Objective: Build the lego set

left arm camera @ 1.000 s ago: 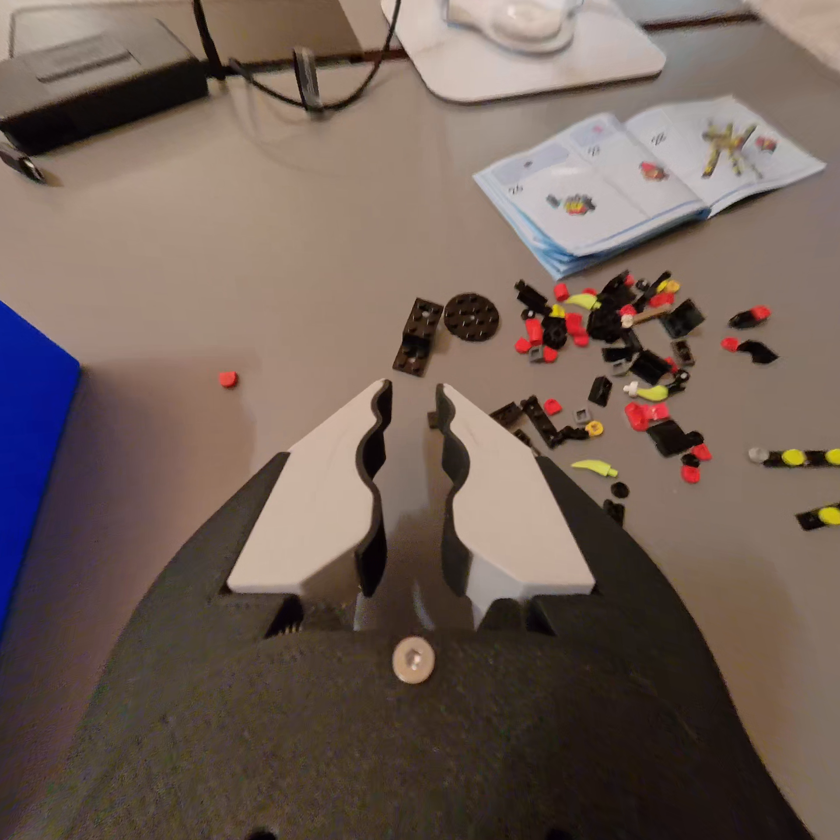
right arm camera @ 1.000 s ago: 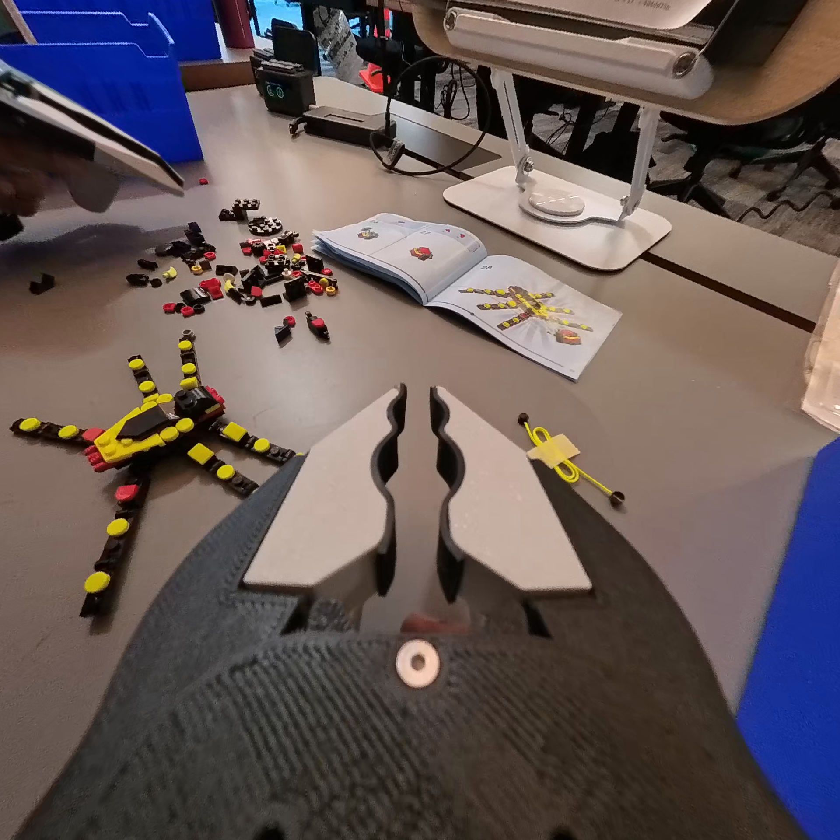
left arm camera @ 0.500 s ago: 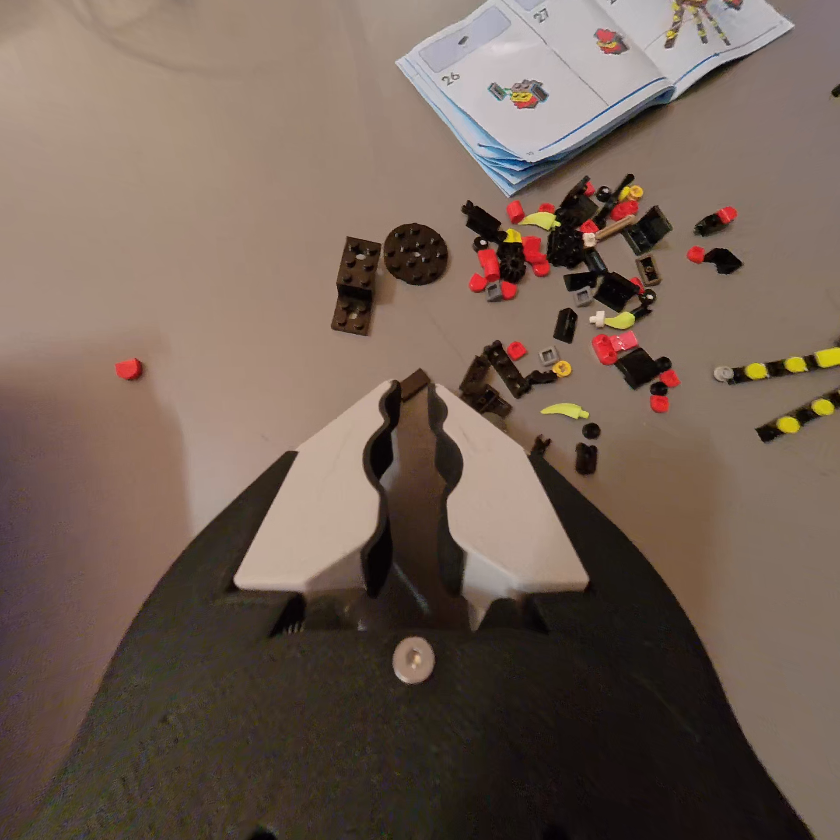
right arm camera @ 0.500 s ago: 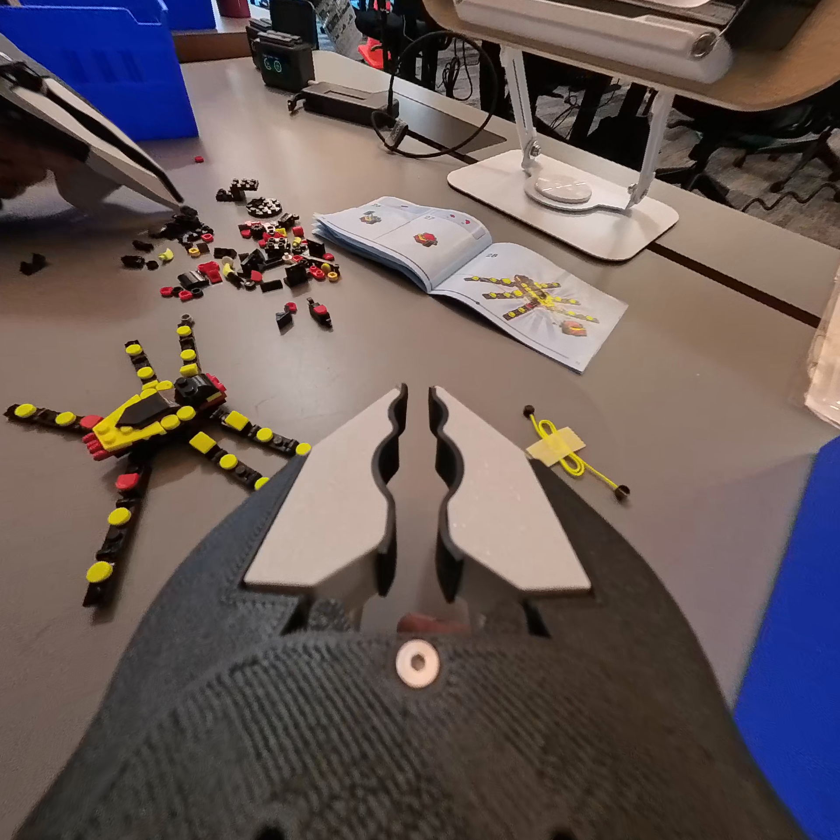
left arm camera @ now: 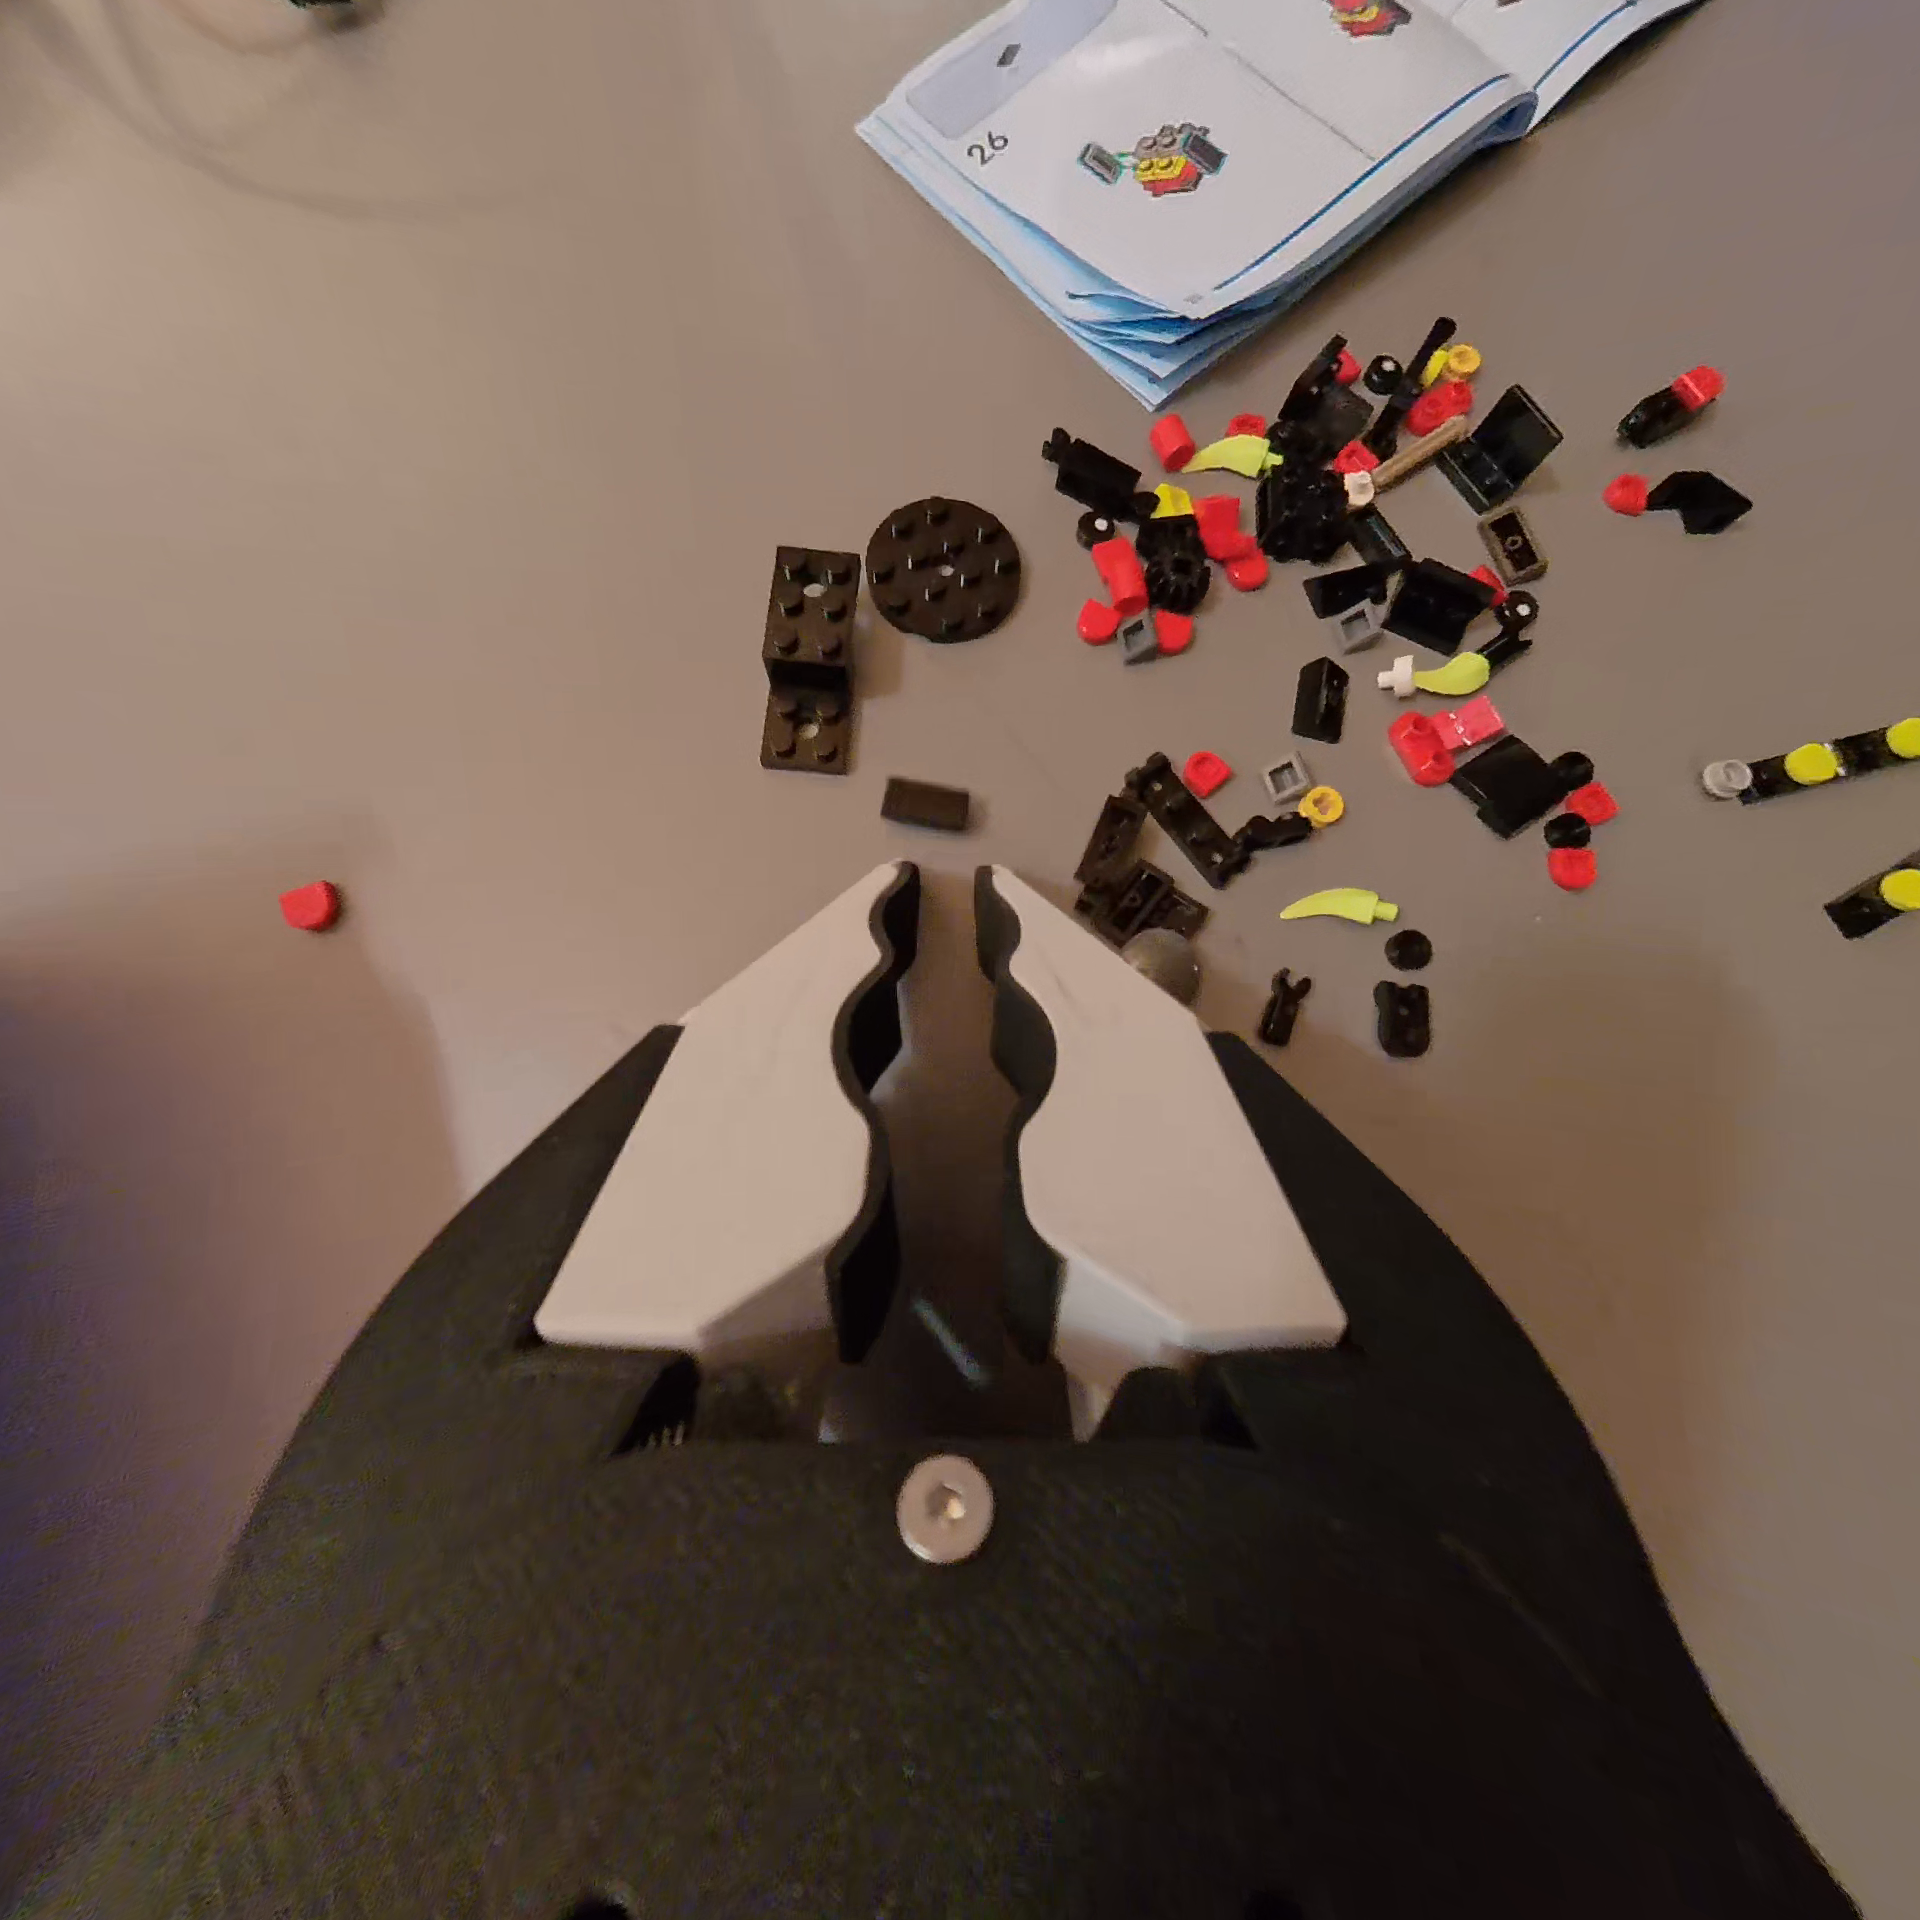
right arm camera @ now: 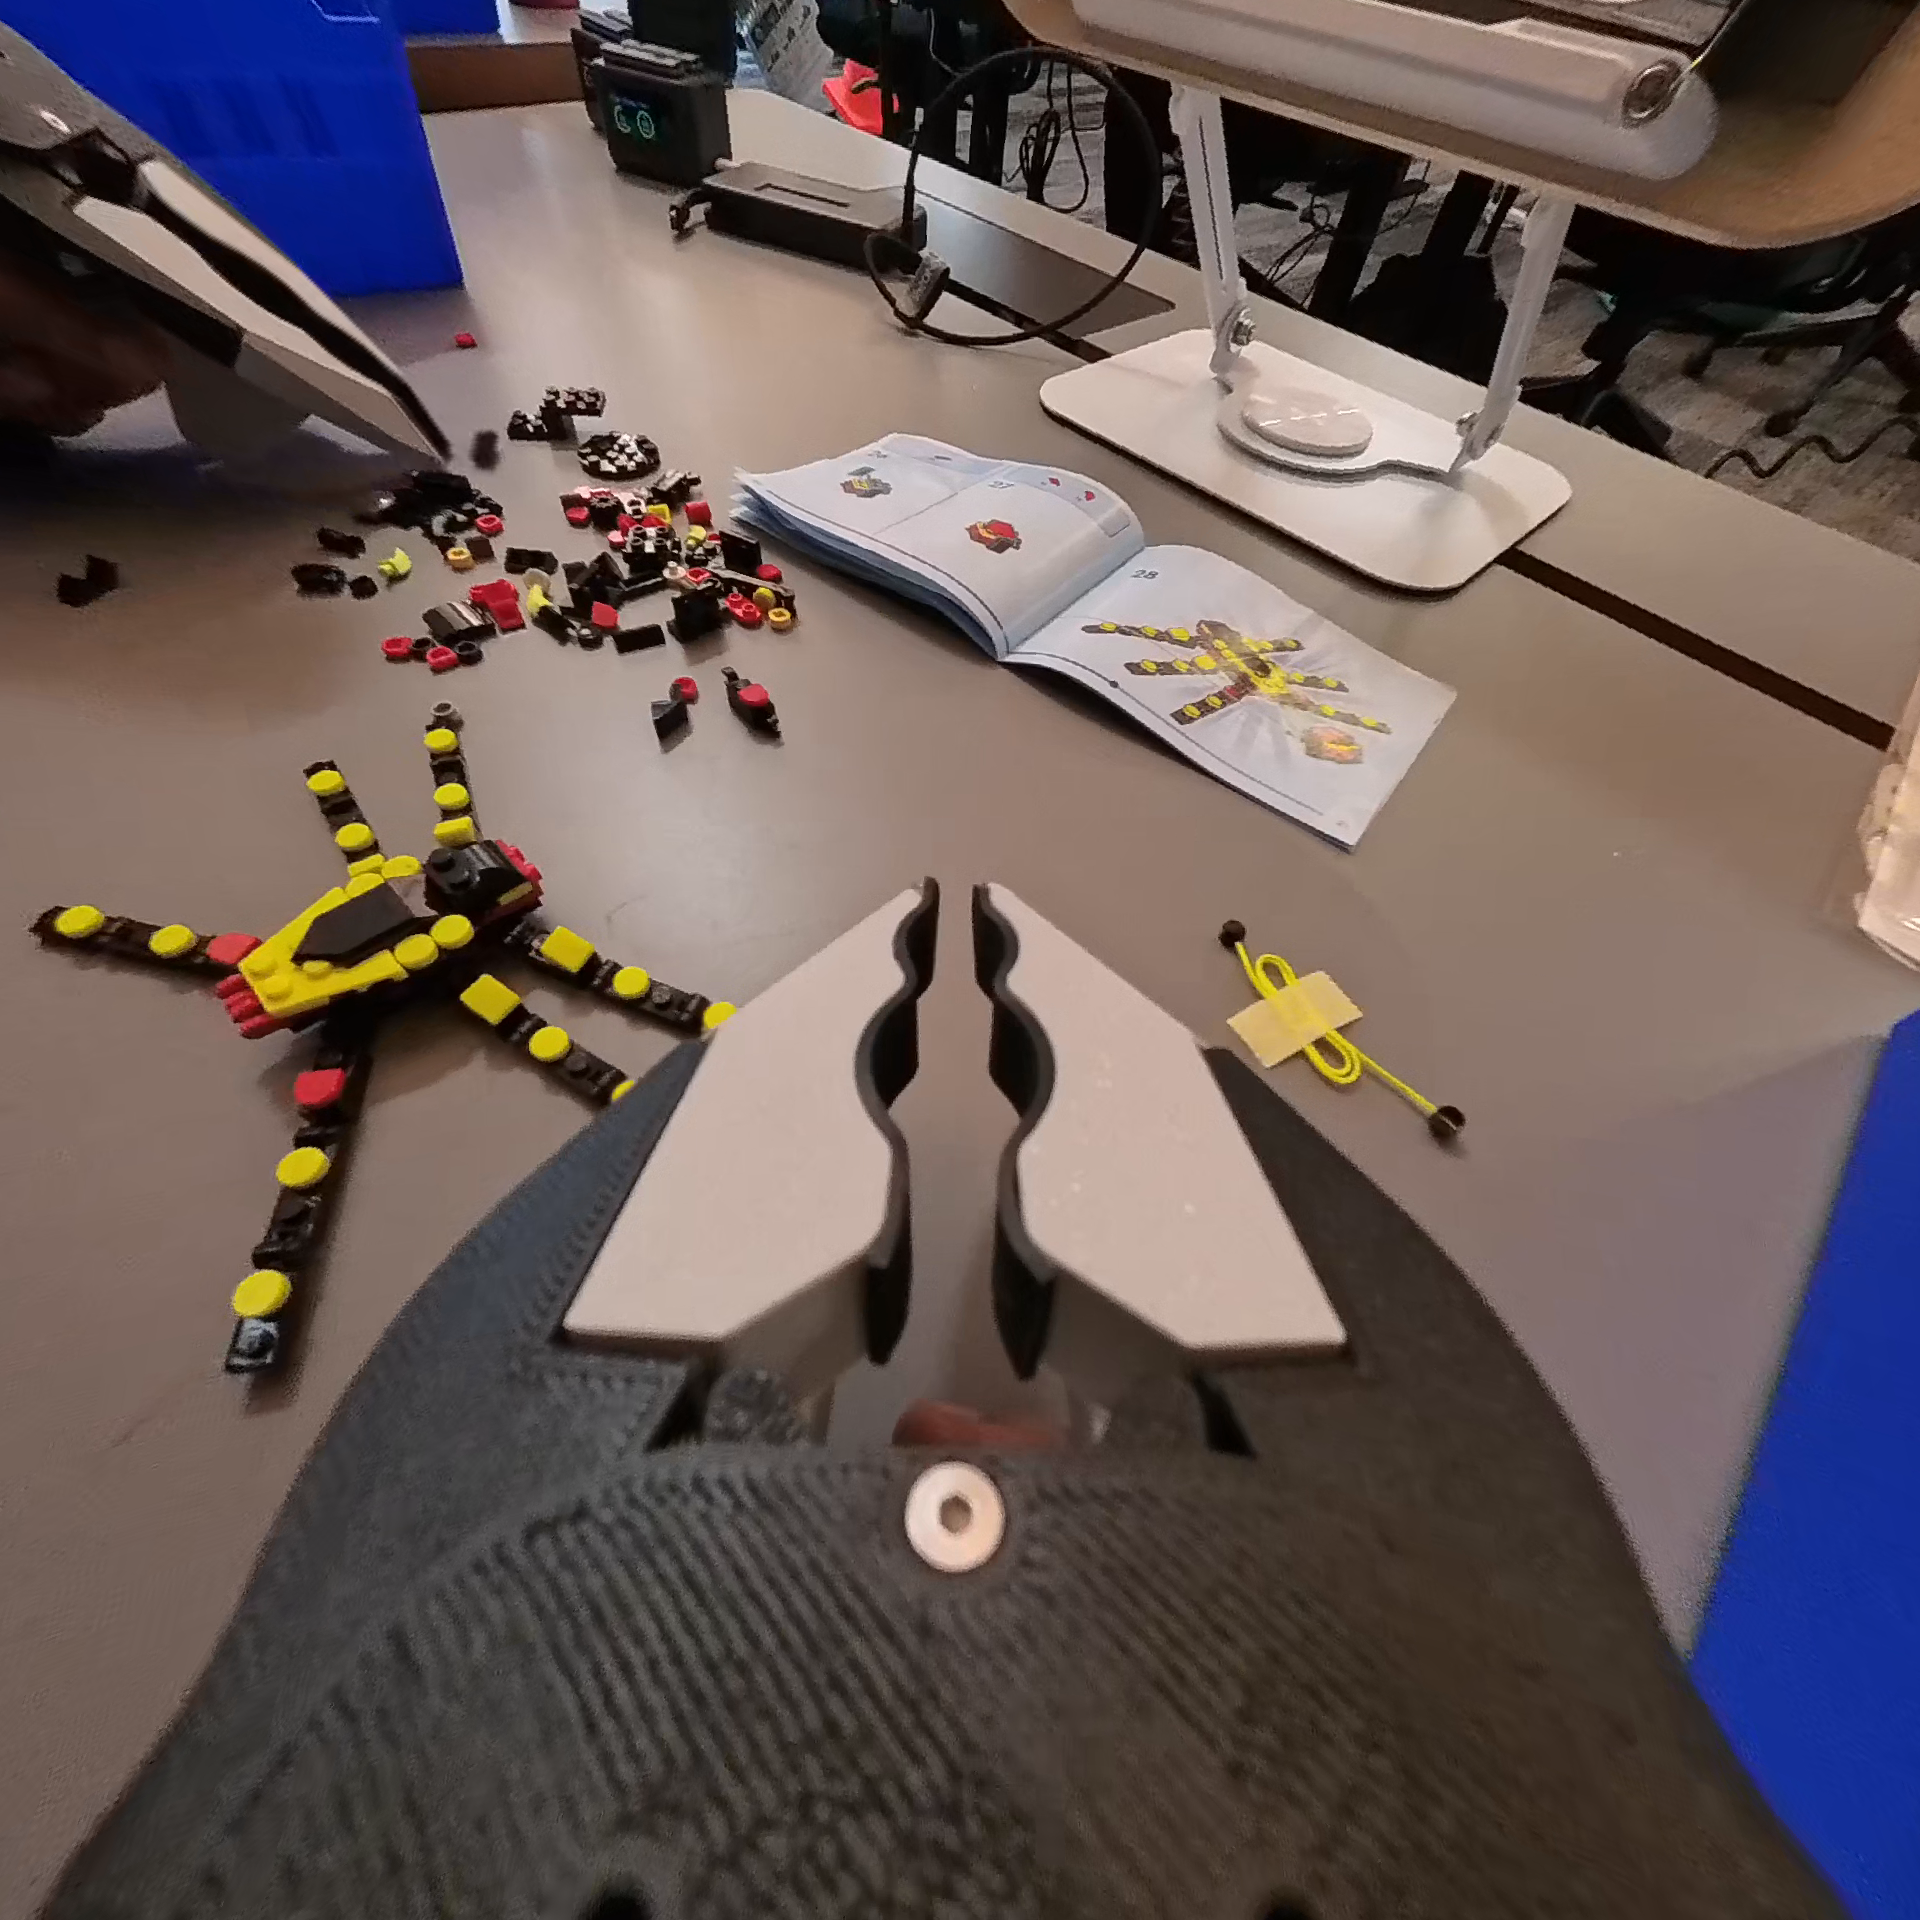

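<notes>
My left gripper point(left arm camera: 945, 883) hovers low over the grey table, its jaws nearly together with nothing between them. A small black plate point(left arm camera: 925, 803) lies just beyond its tips. To the right are the loose black, red and yellow pieces point(left arm camera: 1299, 540). A black round plate point(left arm camera: 943, 566) and a black bracket point(left arm camera: 810, 655) lie ahead. My right gripper point(right arm camera: 954, 894) is shut and empty, held above the table. The half-built yellow and black spider model point(right arm camera: 343, 956) lies to its left. The left gripper point(right arm camera: 436, 452) also shows in the right wrist view, at the pile's edge.
The open instruction booklet point(right arm camera: 1039, 582) lies behind the pile point(right arm camera: 623, 561). A lone red piece point(left arm camera: 310, 904) sits left. A yellow string with tape point(right arm camera: 1299, 1023) lies right of my right gripper. A lamp base point(right arm camera: 1309, 447), a power adapter point(right arm camera: 800, 203) and blue bins point(right arm camera: 1818, 1455) border the table. The tips of one gripper are about 35 cm away from the tips of the other. My left gripper's tips are some 5 cm from the black bracket point(left arm camera: 810, 655). Between my left fingertips and the black round plate point(left arm camera: 943, 566) there is roughly 6 cm.
My left gripper moved forward and down toward the pile and narrowed its jaws. The small black plate, at its tips half a second ago, now lies just beyond them. The right gripper barely moved.
</notes>
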`<control>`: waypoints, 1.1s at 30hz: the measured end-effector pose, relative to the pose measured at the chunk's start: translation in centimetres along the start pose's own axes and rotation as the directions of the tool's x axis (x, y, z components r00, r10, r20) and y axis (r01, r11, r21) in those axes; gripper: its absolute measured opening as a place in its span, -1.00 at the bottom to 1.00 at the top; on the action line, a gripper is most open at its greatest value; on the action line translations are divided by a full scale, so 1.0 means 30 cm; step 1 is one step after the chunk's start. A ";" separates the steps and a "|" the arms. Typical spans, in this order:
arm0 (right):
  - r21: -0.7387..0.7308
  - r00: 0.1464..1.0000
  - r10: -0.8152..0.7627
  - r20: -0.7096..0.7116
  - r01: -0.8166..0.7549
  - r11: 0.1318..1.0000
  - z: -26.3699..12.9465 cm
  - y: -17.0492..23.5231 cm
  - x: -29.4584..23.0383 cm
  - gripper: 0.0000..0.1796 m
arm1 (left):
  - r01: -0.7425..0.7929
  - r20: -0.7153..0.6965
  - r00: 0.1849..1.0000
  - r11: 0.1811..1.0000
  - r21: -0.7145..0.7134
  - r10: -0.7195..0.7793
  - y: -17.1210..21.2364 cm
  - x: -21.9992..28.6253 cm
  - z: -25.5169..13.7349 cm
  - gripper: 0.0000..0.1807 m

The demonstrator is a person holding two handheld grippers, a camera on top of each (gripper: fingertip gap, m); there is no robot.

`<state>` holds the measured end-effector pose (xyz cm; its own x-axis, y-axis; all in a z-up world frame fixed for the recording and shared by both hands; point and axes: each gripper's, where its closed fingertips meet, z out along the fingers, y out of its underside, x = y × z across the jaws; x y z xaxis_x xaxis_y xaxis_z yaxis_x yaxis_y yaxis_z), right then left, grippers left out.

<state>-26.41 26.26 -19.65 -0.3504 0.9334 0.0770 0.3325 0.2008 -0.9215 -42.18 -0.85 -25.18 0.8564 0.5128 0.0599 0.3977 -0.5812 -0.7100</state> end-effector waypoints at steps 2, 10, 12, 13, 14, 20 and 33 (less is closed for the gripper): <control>0.008 1.000 0.012 0.008 -0.012 1.000 -0.002 -0.005 -0.008 -0.95 | -0.004 -0.003 1.000 1.000 -0.002 0.004 0.005 0.003 -0.005 -0.90; 0.027 1.000 -0.012 0.000 0.012 1.000 -0.018 -0.025 -0.018 -0.96 | -0.043 0.068 0.997 0.999 -0.007 0.043 -0.004 -0.003 -0.004 -0.88; 0.029 1.000 -0.011 0.002 0.011 1.000 -0.018 -0.027 -0.020 -0.96 | -0.054 0.081 0.995 0.998 -0.010 0.055 -0.005 -0.002 -0.003 -0.88; 0.028 1.000 -0.009 0.005 0.009 1.000 -0.017 -0.026 -0.022 -0.96 | -0.058 0.084 0.995 0.998 -0.011 0.059 -0.005 -0.001 -0.003 -0.89; 0.028 1.000 -0.008 0.007 0.008 1.000 -0.016 -0.027 -0.024 -0.96 | -0.060 0.087 0.994 0.998 -0.012 0.061 -0.005 -0.001 -0.003 -0.89; 0.039 1.000 -0.023 -0.008 0.023 0.999 -0.022 -0.037 -0.023 -0.98 | -0.058 0.083 0.995 0.998 -0.010 0.059 -0.005 0.002 -0.002 -0.90; 0.041 1.000 -0.030 -0.010 0.030 0.999 -0.022 -0.039 -0.026 -0.98 | -0.047 0.081 0.996 0.999 -0.007 0.047 -0.004 0.001 0.001 -0.88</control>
<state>-25.95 25.51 -18.36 -0.3516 0.9299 0.1079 0.2859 0.2164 -0.9335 -42.22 -0.74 -25.12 0.8447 0.5343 -0.0306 0.3594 -0.6087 -0.7073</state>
